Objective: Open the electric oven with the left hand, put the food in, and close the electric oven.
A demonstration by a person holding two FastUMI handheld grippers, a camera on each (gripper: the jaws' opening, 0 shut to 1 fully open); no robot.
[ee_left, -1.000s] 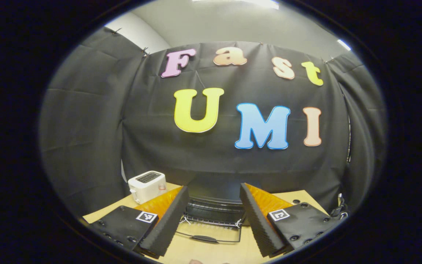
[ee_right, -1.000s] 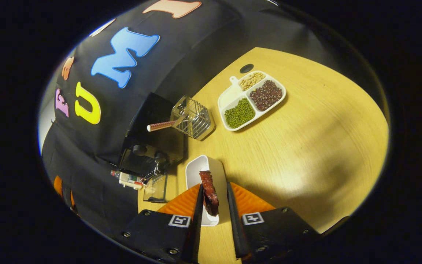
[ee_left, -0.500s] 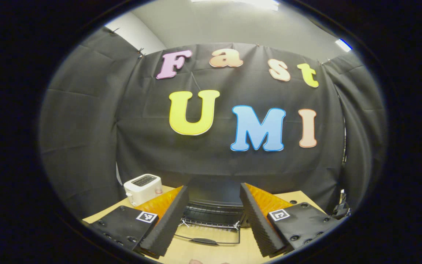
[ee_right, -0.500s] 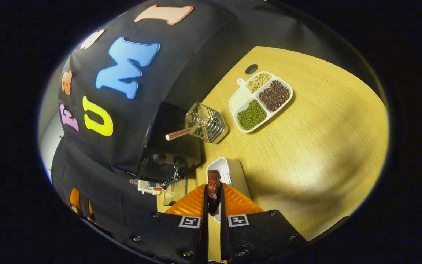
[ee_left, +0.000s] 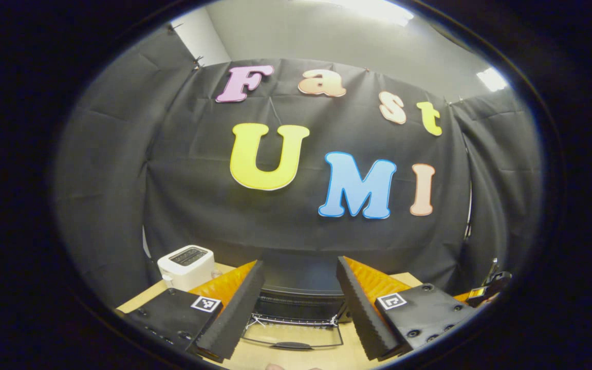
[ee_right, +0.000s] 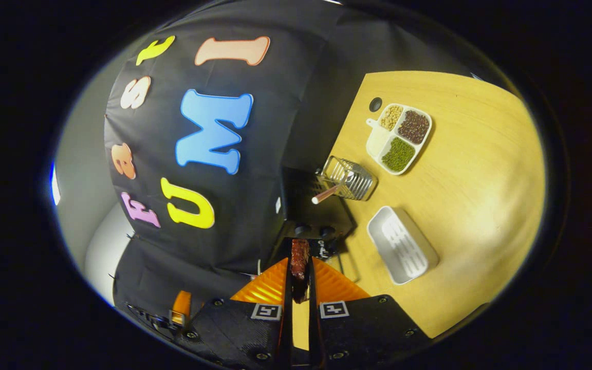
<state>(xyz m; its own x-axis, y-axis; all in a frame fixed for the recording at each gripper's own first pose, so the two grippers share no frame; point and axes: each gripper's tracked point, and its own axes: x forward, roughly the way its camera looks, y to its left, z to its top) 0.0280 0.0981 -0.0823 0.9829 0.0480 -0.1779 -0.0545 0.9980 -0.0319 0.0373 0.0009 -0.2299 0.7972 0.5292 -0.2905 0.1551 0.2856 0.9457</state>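
While the oven door (ee_left: 292, 334) lies dropped open and flat on the table (ee_left: 296, 357), the left gripper (ee_left: 300, 303) stands off in front of it with its fingers spread wide and nothing between them. In the left gripper view, the white toaster (ee_left: 186, 266) sits at about 10 o'clock from that gripper, the black electric oven (ee_left: 300, 298) lies dead ahead at 12 o'clock between the fingers, and the door handle (ee_left: 292, 345) shows nearest the camera.

In the right gripper view, the right gripper (ee_right: 299, 272) is clamped on the food (ee_right: 299, 259), a dark reddish strip pinched between both fingers. Its long axis runs along the fingers, with its far end projecting past the tips toward 12 o'clock. The oven's knobbed front (ee_right: 314, 231) lies just beyond that end, also at 12 o'clock. The wire basket (ee_right: 350, 178) is at about 1 o'clock, the white container (ee_right: 402, 245) at about 2 o'clock, apparently empty, and the divided tray of beans (ee_right: 399, 137) farther out at about 1 o'clock.

Judgement: the right gripper is the one placed to deliver. The coming move turns on carrying the strip forward, end first, into the cavity. Cavity depth and rack position cannot be told from these views.
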